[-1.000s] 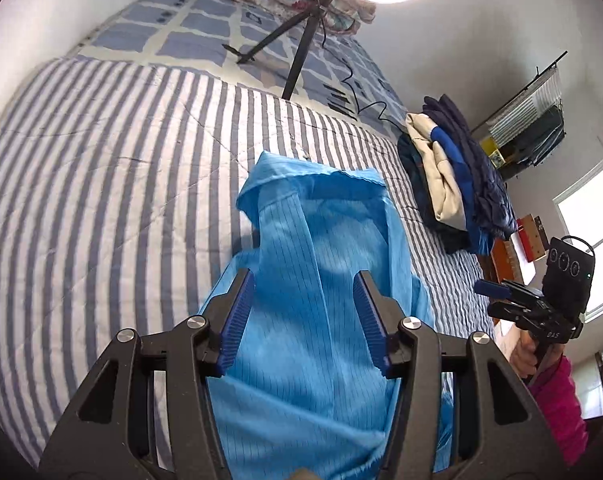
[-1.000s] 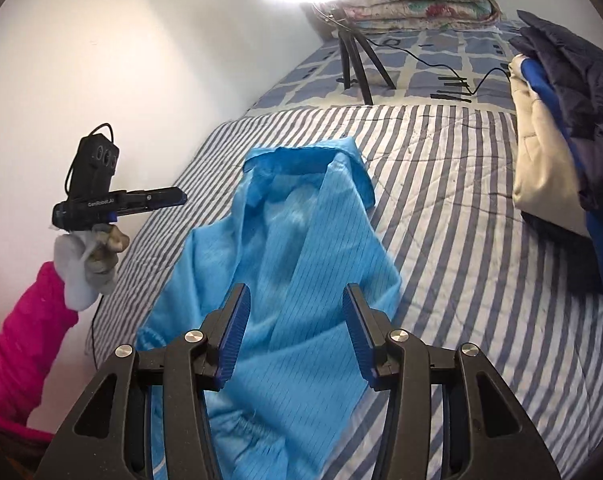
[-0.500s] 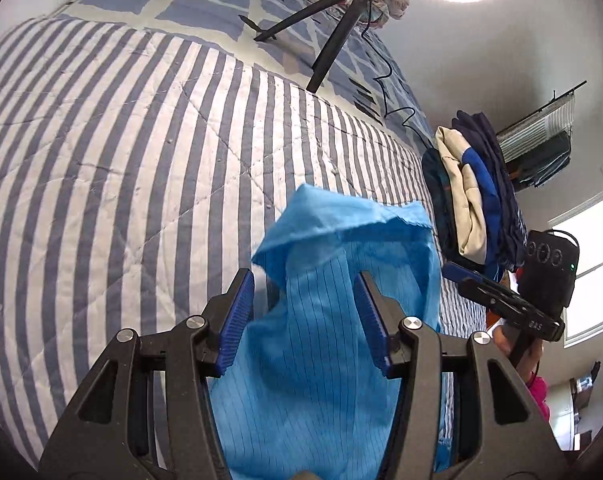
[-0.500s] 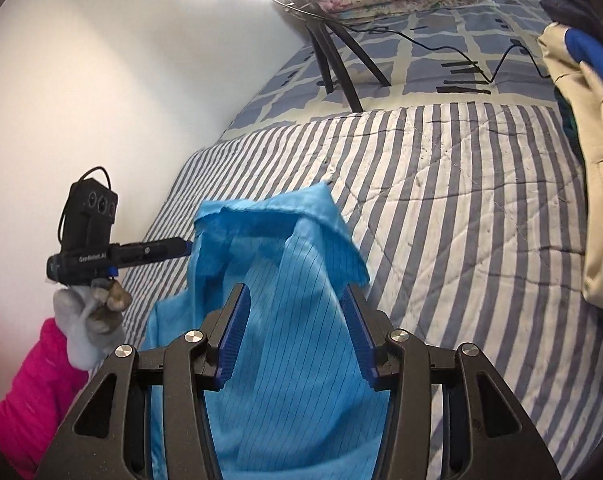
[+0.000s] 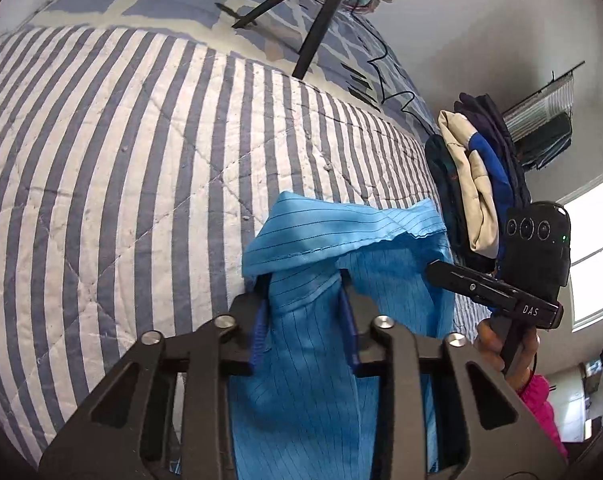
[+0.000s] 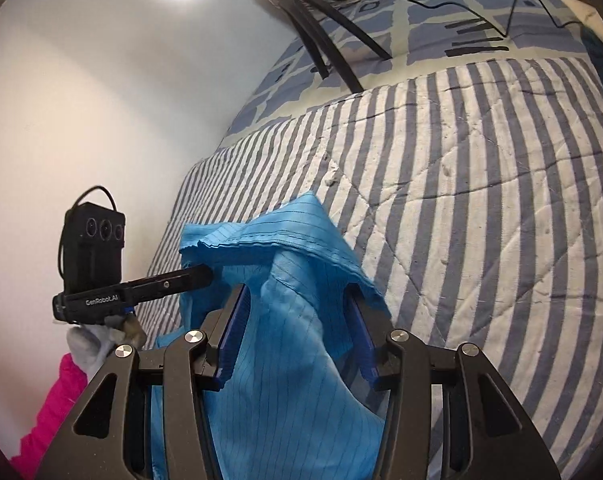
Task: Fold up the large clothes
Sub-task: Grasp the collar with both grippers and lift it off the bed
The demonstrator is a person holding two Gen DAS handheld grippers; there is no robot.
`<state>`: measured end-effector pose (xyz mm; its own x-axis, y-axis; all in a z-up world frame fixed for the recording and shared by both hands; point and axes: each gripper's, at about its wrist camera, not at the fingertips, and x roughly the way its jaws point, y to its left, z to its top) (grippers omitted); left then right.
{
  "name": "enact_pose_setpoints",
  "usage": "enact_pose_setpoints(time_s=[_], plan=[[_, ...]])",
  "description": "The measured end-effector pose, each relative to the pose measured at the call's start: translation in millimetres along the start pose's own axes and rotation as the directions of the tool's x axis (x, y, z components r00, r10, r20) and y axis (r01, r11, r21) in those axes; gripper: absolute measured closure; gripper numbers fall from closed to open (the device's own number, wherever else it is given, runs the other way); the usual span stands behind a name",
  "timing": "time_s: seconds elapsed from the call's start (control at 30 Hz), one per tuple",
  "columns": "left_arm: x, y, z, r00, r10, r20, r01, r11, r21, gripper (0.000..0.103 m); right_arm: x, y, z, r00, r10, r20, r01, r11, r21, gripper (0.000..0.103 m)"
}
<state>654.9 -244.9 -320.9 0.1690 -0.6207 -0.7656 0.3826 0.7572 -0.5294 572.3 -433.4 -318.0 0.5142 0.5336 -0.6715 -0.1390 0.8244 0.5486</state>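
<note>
A bright blue pinstriped garment lies on the striped quilt, its collar end raised and draped over both grippers' fingertips. My left gripper is pushed in under the collar, and its jaws are closing around a ridge of fabric that fills the gap between them. My right gripper stands wide, with the garment heaped between its blue pads. Seen from the right wrist, the left gripper pokes into the collar from the left. Seen from the left wrist, the right gripper comes in from the right.
A pile of folded clothes sits at the quilt's right side. A black tripod with a ring light and a cable stands at the bed's far end. A white wall borders the left. A pink sleeve shows.
Both grippers have moved forward and down along the garment to its collar, which now drapes over their tips. The left jaws have narrowed around the fabric; the right jaws kept their width.
</note>
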Motion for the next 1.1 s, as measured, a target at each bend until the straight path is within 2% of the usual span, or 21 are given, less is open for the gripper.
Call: enact_pose_setpoints(time_s=[0.1,0.17,0.27,0.47,0.67,0.73,0.93,1.1], plan=[[-1.2,-9.0,3.3,0.999,0.032,0.009,-0.032,0.998,0.049,0.093,3.4,8.8,0.9,0.999,-0.033,-0.001,0.033,0.999,-0.035,0.061],[-3.3,-15.5,2.7,0.998,0.052,0.02,-0.053,0.996,0.077,0.097,2.9,15.4,1.9,0.999,-0.048,-0.007,0.048,0.997,-0.058,0.081],[-11.4,-28.9,1.9,0.997,0.062,0.051,-0.068,0.991,0.117,0.099,-2.3,24.9,4.2,0.996,-0.083,0.01,0.084,0.992,-0.097,0.093],[-28.4,-55.2,-0.6,0.993,0.067,0.096,-0.084,0.98,0.182,0.1,-27.1,44.7,6.9,0.99,-0.119,0.081,0.13,0.98,-0.15,0.098],[-53.1,-71.8,-8.9,0.988,0.065,0.139,-0.095,0.971,0.221,0.101,-45.5,66.5,-1.4,0.977,-0.179,0.116,0.2,0.956,-0.216,0.099],[-63.5,-73.6,-12.7,0.987,0.055,0.148,-0.088,0.971,0.224,0.101,-51.8,72.4,-5.0,0.976,-0.177,0.129,0.202,0.954,-0.223,0.1],[-99.3,-91.5,-37.0,0.984,0.027,0.173,-0.072,0.964,0.256,0.101,-73.8,97.1,-22.6,0.97,-0.184,0.16,0.22,0.943,-0.248,0.1],[-139.1,-114.4,-70.0,0.981,0.003,0.195,-0.062,0.953,0.296,0.102,-103.4,126.0,-51.1,0.967,-0.177,0.184,0.223,0.935,-0.275,0.1]])
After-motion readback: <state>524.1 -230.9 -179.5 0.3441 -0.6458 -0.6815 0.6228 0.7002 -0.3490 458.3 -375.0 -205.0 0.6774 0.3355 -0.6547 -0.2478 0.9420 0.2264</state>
